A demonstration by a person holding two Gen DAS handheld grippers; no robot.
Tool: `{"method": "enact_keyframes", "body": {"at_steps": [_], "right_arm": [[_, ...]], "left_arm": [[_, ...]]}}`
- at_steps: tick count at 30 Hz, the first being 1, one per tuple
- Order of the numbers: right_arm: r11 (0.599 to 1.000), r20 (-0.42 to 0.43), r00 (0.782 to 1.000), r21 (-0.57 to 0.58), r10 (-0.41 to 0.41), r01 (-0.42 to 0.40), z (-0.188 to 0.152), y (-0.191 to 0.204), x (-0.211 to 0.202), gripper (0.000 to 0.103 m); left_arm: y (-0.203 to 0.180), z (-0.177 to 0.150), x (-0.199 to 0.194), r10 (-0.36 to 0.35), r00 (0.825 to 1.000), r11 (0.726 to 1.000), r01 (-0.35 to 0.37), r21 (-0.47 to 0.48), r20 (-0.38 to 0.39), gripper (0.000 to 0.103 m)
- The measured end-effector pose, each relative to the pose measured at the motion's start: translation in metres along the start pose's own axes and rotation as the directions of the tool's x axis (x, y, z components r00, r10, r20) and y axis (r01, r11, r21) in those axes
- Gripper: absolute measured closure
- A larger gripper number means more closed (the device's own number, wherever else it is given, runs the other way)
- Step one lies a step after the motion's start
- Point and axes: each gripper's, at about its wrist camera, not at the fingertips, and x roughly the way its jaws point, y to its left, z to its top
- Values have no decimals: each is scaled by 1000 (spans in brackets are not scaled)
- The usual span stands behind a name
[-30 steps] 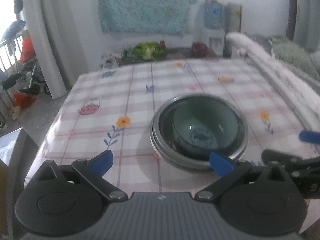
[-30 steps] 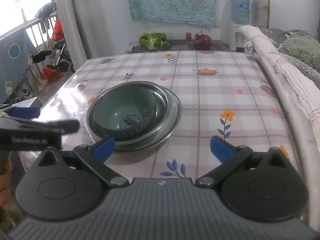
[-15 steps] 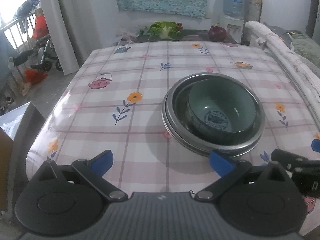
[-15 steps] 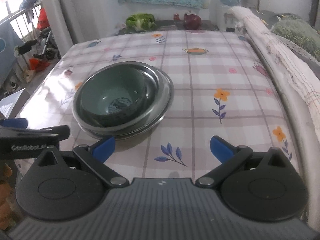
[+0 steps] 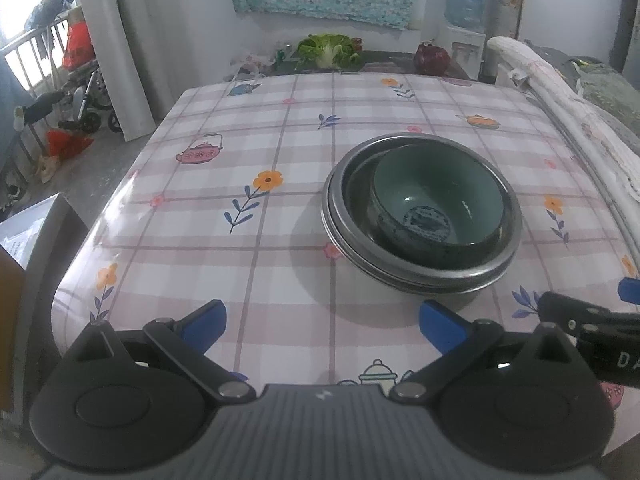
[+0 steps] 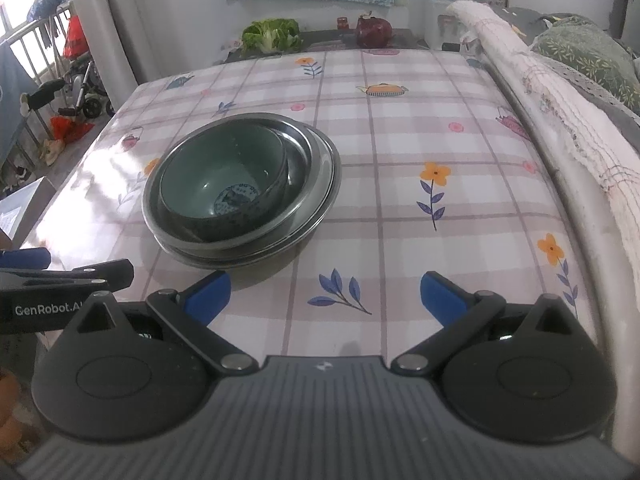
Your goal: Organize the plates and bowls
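Note:
A green ceramic bowl [image 5: 438,204] with a blue pattern inside sits nested in stacked steel plates [image 5: 340,216] on the checked tablecloth. The same bowl [image 6: 224,180] and plates [image 6: 316,168] show in the right wrist view. My left gripper [image 5: 322,320] is open and empty, held near the table's front edge, left of the stack. My right gripper [image 6: 325,294] is open and empty, near the front edge, right of the stack. Each gripper shows at the edge of the other's view.
A cloth-covered rail [image 6: 532,92] and cushions run along the table's right side. Lettuce [image 5: 328,50] and a dark red pot [image 5: 432,58] stand on a counter behind the table. A box [image 5: 24,232] stands at the left, below table level.
Both grippers have drawn back and up from the stack toward the table's front edge. The bowl and plates have not moved. Both grippers stay open.

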Motion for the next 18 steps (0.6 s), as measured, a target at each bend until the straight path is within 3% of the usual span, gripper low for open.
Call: {"method": "enact_keyframes", "body": {"at_steps": [18], "right_arm": [[1000,0,1000,-11,4,-4,-5,4,-7,1]], "left_arm": [[-1,-7,-8,-11,1000,1000,11,7,9,0]]}}
